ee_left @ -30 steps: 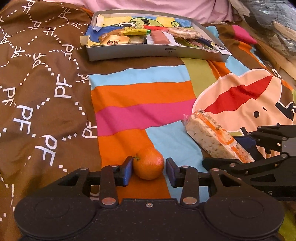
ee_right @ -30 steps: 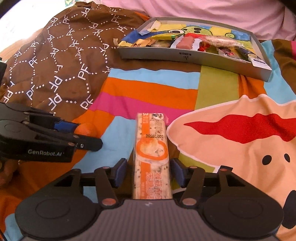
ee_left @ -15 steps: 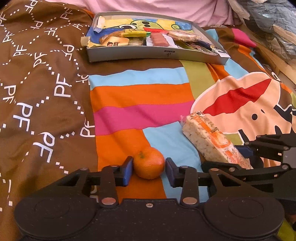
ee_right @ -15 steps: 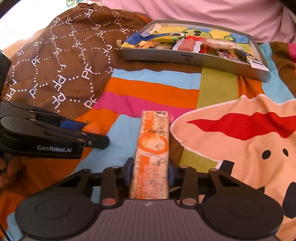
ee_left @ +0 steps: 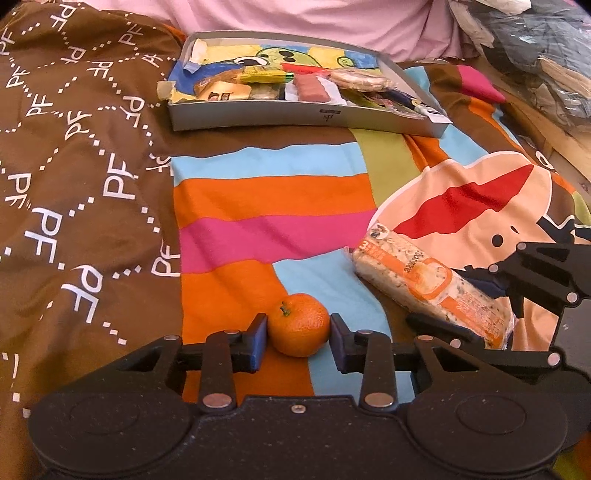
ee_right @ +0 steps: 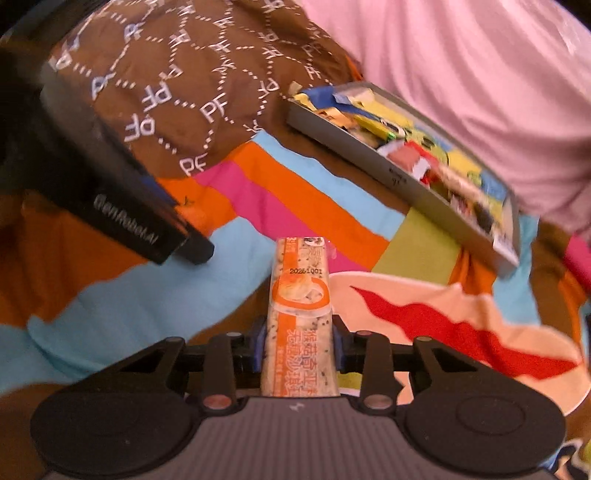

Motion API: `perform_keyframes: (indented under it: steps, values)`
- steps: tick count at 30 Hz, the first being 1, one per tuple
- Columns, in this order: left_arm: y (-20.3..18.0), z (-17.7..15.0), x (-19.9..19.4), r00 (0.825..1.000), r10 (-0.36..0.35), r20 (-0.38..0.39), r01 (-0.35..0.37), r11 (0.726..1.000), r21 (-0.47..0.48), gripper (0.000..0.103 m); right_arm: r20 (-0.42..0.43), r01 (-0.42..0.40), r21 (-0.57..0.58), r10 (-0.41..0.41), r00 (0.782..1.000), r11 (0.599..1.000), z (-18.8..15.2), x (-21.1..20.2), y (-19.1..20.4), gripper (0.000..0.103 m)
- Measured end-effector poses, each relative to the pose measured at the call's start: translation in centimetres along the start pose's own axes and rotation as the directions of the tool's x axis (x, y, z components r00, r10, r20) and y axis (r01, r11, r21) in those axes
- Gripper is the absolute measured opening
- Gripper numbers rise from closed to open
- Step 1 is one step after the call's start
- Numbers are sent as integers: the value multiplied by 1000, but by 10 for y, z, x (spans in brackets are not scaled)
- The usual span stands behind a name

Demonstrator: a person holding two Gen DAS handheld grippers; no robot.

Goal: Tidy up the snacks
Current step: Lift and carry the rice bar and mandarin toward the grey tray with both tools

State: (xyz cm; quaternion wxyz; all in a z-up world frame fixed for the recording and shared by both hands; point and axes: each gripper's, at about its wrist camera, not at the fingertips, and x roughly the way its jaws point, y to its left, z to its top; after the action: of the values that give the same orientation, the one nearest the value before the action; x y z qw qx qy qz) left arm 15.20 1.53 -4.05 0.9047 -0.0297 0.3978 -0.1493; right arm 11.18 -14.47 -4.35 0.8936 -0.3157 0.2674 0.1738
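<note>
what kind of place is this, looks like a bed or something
Most likely a bedroom, on a bed. The snacks lie on a soft, rumpled patterned duvet, a pink pillow or sheet sits behind the snack box, and bagged clothes or bedding are piled alongside.

One mandarin orange (ee_left: 299, 325) at six o'clock, one wrapped cracker bar (ee_left: 428, 286) at four, one grey snack tray (ee_left: 295, 118) at twelve, two grippers.
</note>
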Motion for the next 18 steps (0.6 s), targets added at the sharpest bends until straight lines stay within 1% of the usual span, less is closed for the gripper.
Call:
perform_keyframes:
  steps: [2,8,18]
  values:
    - [-2,1,-1,1000,-2,8,2,1000,3,37,10,25,-45,-24,1000,999,-1,0,3,37]
    - [-5,5,-1,1000,-7,23,7,1000,-6,37,40,79,-129,-74,996,989,-2,6,7,37]
    - [-9,21,3,998,-12,63,13,1000,-24,37,88,147,-204,-132,987,968,0,25,-4,37]
